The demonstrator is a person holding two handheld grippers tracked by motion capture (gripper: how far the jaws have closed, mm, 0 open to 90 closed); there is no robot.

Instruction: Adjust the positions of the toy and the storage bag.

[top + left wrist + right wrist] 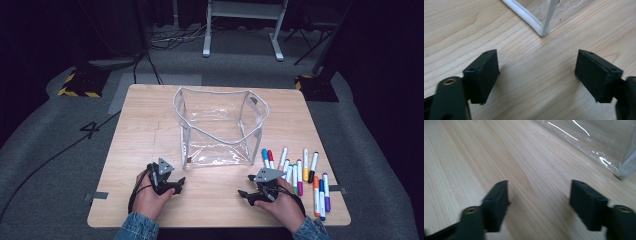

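At seven o'clock on the desk (145, 125), the left hand-held gripper (176, 183) rests, jaws apart, empty. Centre: clear pouch (220, 125), open-topped. At five o'clock, the right hand-held gripper (245, 194), jaws apart, empty; markers (300, 172) just beyond. Best approach one marker crosswise at mid-barrel.

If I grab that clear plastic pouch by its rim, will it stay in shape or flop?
The clear pouch will probably sag: its walls look like thin, wrinkled film. The white piping along its edges may stiffen it somewhat. It looks empty, so likely light and easy to slide.
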